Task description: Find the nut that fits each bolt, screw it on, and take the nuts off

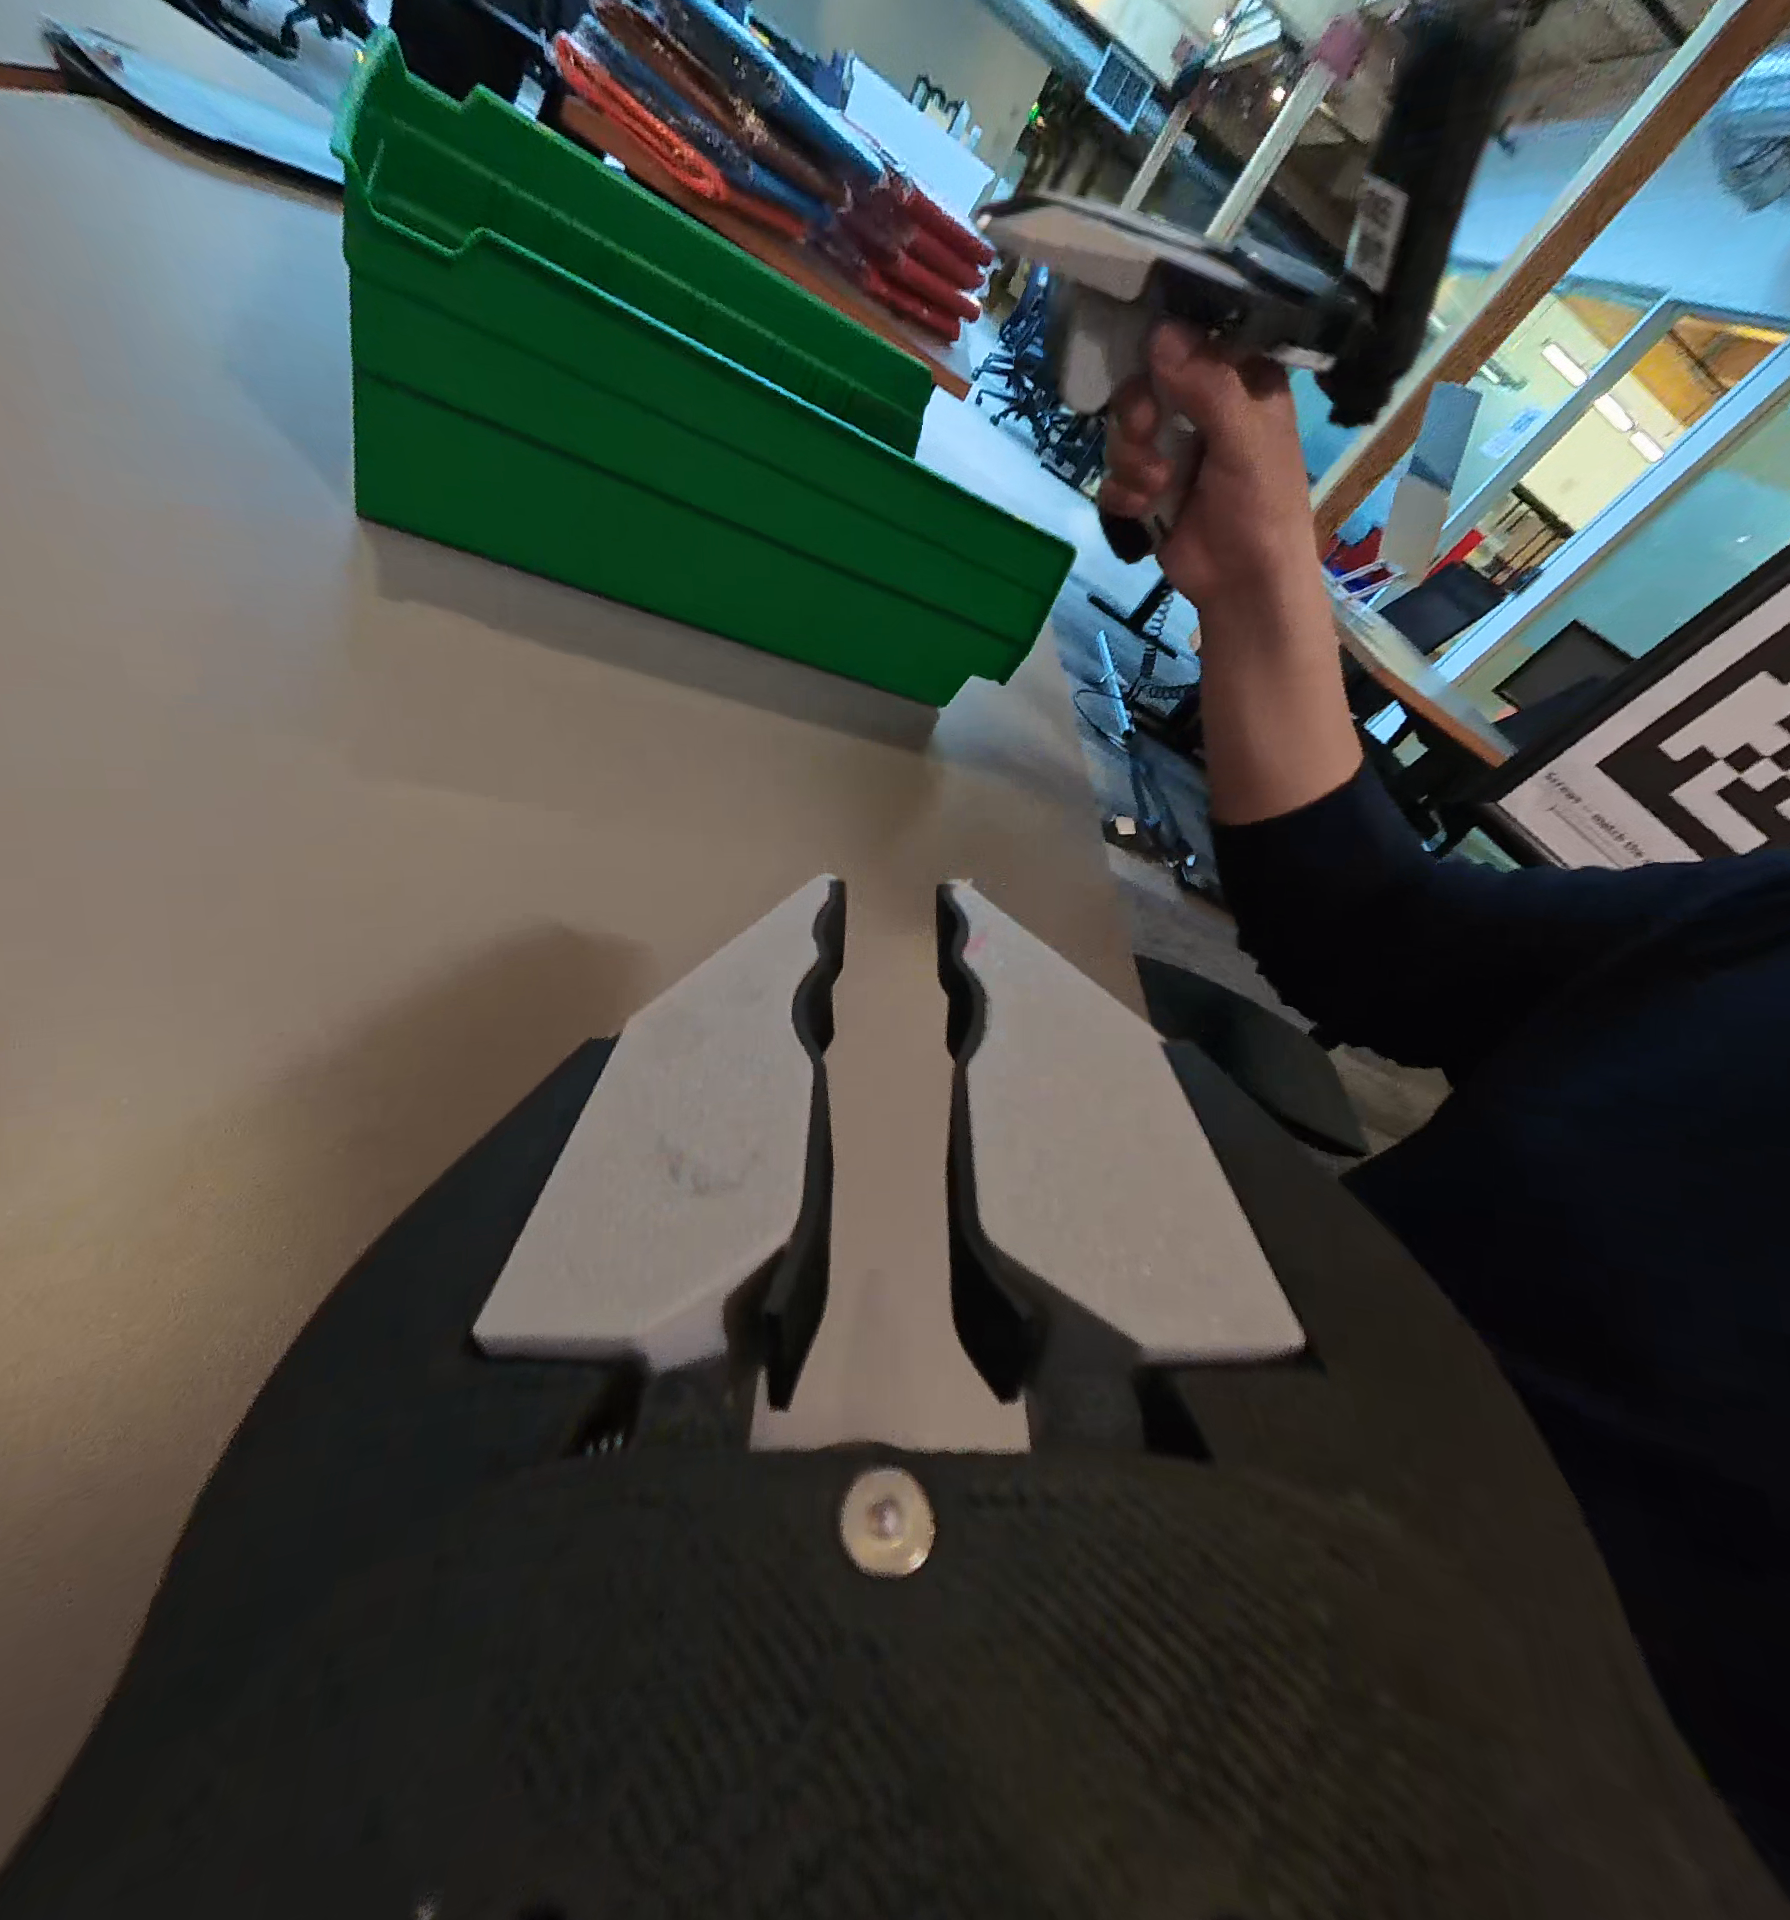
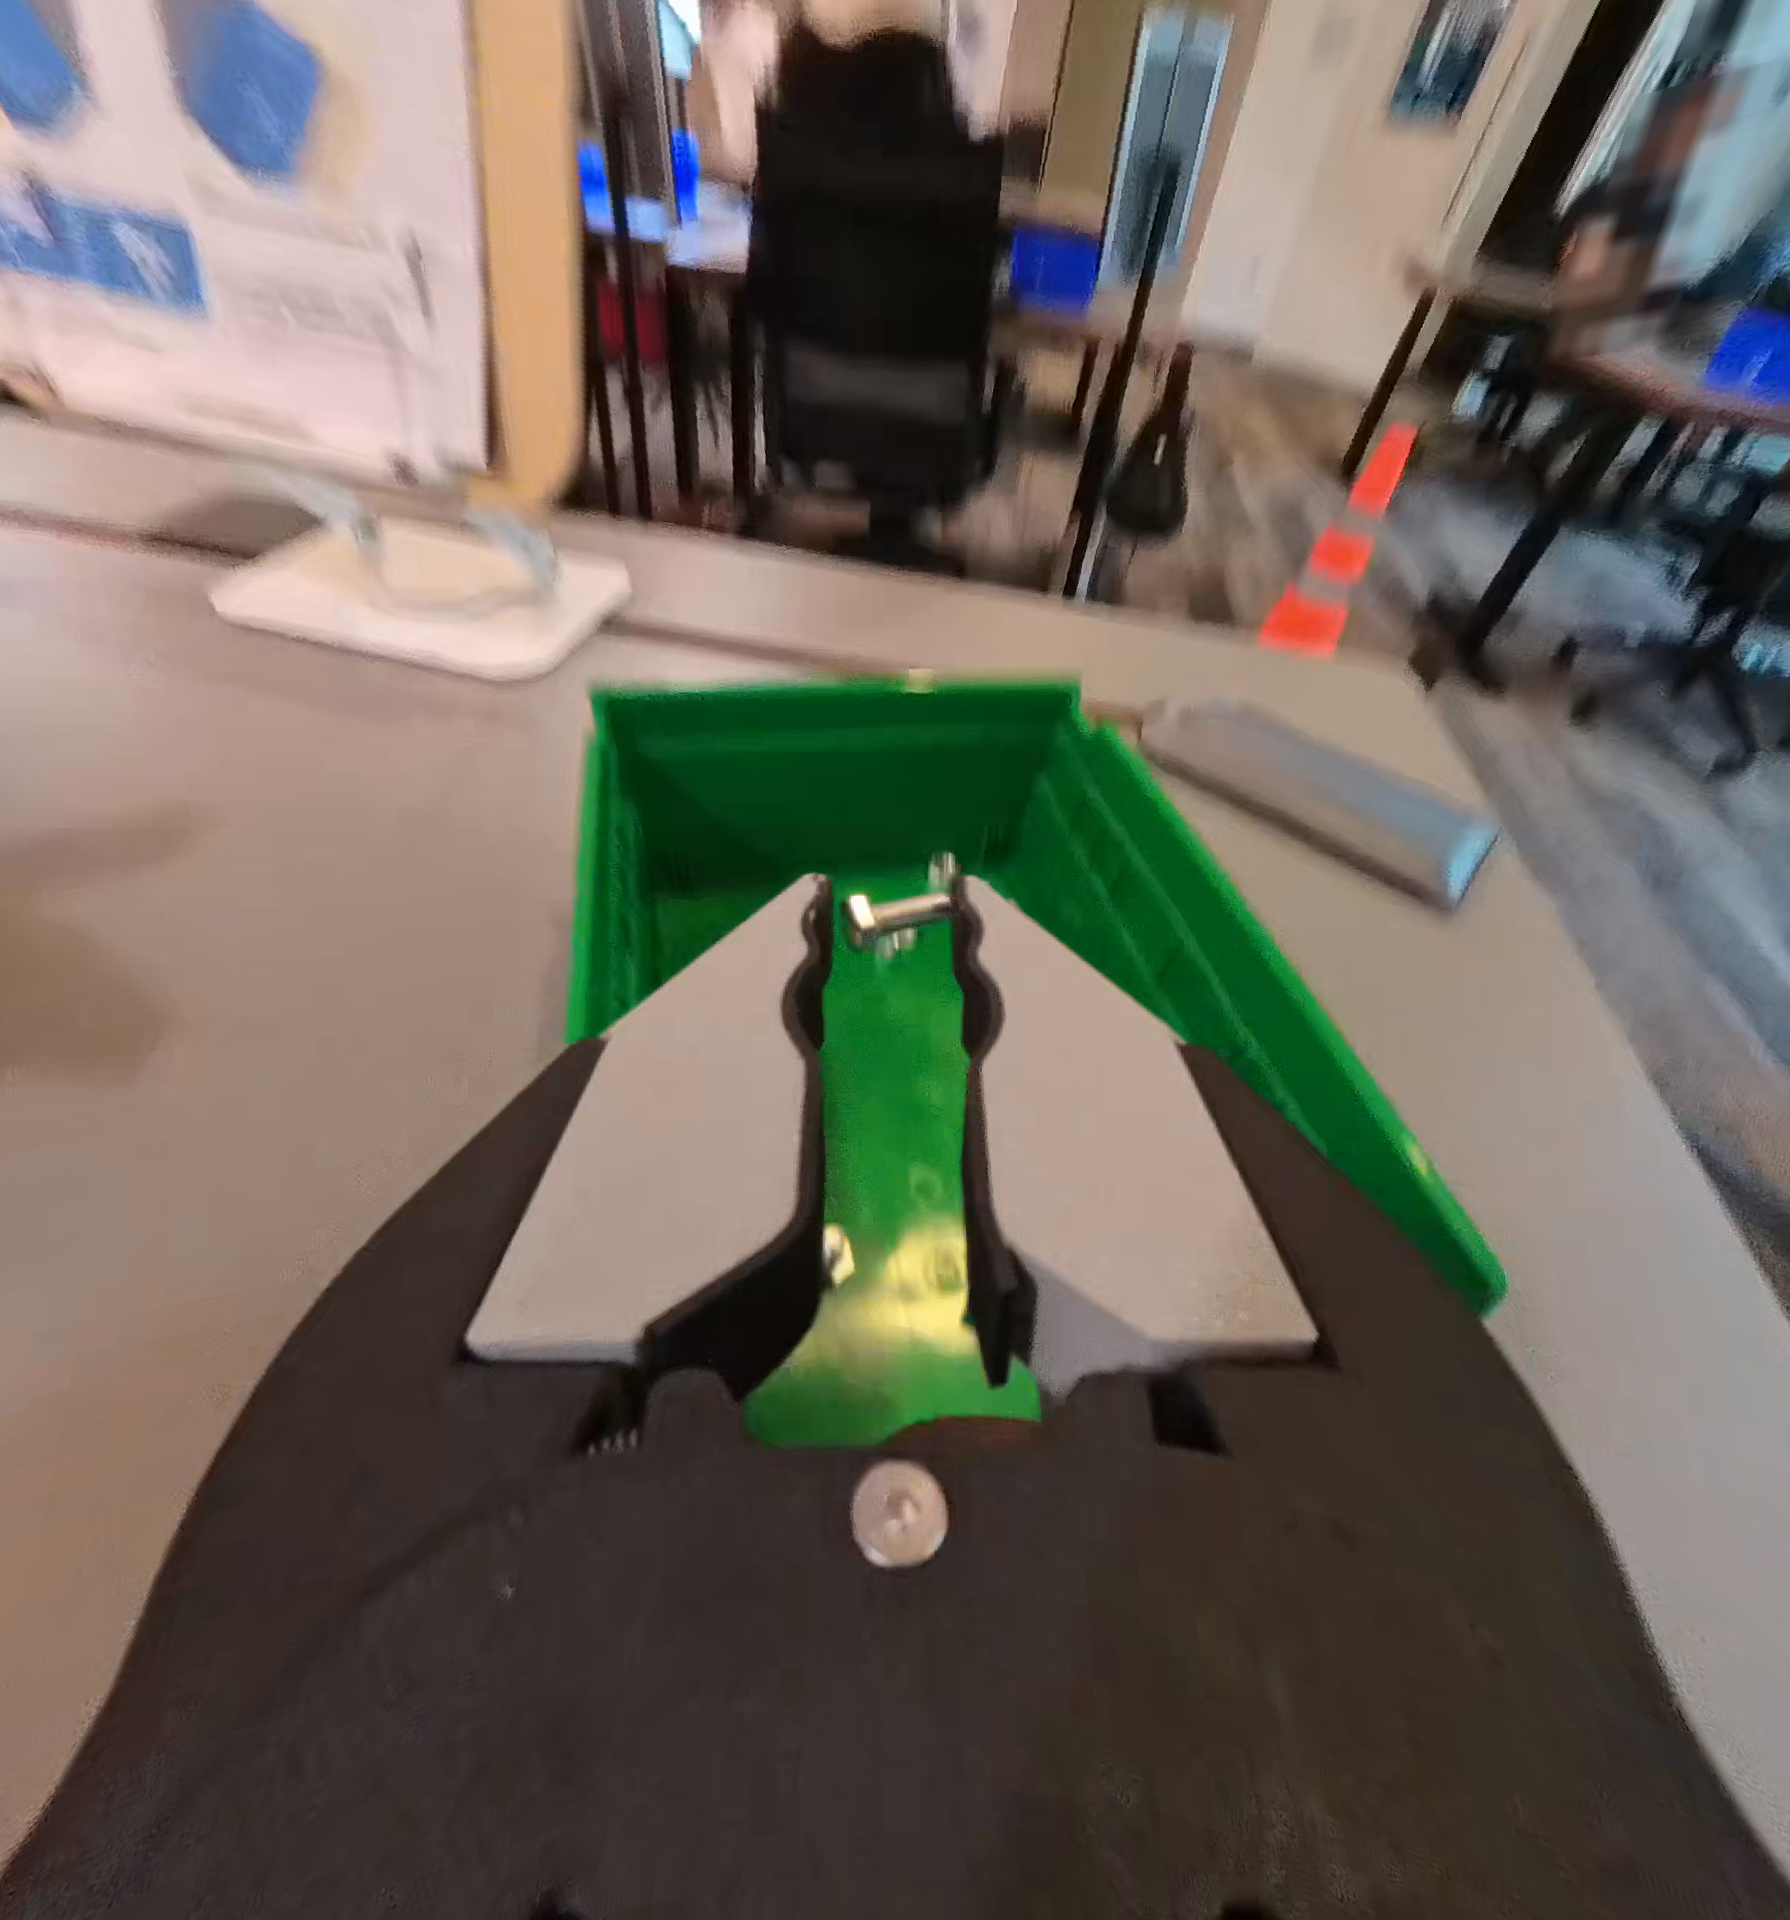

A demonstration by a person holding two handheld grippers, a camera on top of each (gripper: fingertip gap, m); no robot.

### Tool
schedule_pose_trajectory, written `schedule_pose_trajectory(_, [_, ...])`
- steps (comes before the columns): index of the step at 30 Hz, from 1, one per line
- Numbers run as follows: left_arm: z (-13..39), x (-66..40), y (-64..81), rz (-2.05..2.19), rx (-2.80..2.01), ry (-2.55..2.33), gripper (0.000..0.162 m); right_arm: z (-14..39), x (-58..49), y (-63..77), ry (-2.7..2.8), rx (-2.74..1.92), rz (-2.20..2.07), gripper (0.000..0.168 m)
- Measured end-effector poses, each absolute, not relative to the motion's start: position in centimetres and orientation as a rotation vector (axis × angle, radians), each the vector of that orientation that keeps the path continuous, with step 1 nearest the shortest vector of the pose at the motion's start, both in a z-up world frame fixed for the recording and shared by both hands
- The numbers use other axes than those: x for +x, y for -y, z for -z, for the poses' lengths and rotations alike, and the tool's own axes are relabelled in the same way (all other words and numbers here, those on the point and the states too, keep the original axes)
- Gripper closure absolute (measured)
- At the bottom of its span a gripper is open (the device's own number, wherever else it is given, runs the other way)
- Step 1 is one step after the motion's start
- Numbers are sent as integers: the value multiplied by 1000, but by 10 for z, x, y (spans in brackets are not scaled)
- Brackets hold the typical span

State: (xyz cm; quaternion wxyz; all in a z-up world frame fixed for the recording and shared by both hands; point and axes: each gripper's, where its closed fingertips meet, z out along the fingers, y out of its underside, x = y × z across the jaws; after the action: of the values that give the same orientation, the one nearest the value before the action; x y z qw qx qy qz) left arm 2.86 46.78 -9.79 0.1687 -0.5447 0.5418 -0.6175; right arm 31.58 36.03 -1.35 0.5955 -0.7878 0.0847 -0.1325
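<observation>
In the right wrist view my right gripper (image 2: 891,894) hangs over an open green bin (image 2: 1234,997), jaws apart. A silver bolt (image 2: 896,914) lies crosswise in the gap between the fingertips, seemingly on the bin floor; a small gap shows at its head. One nut (image 2: 834,1257) sits by the left finger and another nut (image 2: 941,864) lies beyond the bolt. In the left wrist view my left gripper (image 1: 891,894) is open and empty, low over the grey table (image 1: 247,779). The green bin (image 1: 610,416) stands ahead, and a hand holds the right gripper (image 1: 1078,260) above it.
A white tray with safety glasses (image 2: 423,592) lies far left on the table, and a flat grey piece (image 2: 1317,800) lies right of the bin. A board with a black-and-white marker (image 1: 1753,748) stands right. The table edge (image 1: 1067,727) runs just past the bin. The left gripper's tips are roughly 30 cm from the right gripper's.
</observation>
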Motion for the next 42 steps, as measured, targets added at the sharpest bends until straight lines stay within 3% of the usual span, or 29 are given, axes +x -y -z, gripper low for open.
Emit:
schedule_pose_trajectory(2, [101,30,-467,1746,-1559,-1550,147,51,326,-364,-226,-1980,264,130])
schedule_pose_trajectory(7, [108,31,-470,1710,-1590,-1556,147,89,342,-372,-212,-2085,380,136])
schedule_pose_trajectory(14, [126,36,-478,1564,-1655,-1576,146,1,272,-400,-35,-1805,205,126])
schedule_pose_trajectory(18, [139,37,-484,1412,-1666,-1619,145,-13,180,-435,143,-1706,-89,122])
schedule_pose_trajectory(26, [149,35,-491,1253,-1674,-1669,133,63,95,-522,320,-1842,-344,111])
schedule_pose_trajectory(33, [164,28,-525,961,-1705,-1643,113,118,97,-555,315,-1956,-287,97])
schedule_pose_trajectory(42, [140,21,-550,930,-1689,-1483,100,127,100,-556,296,-1941,-231,97])
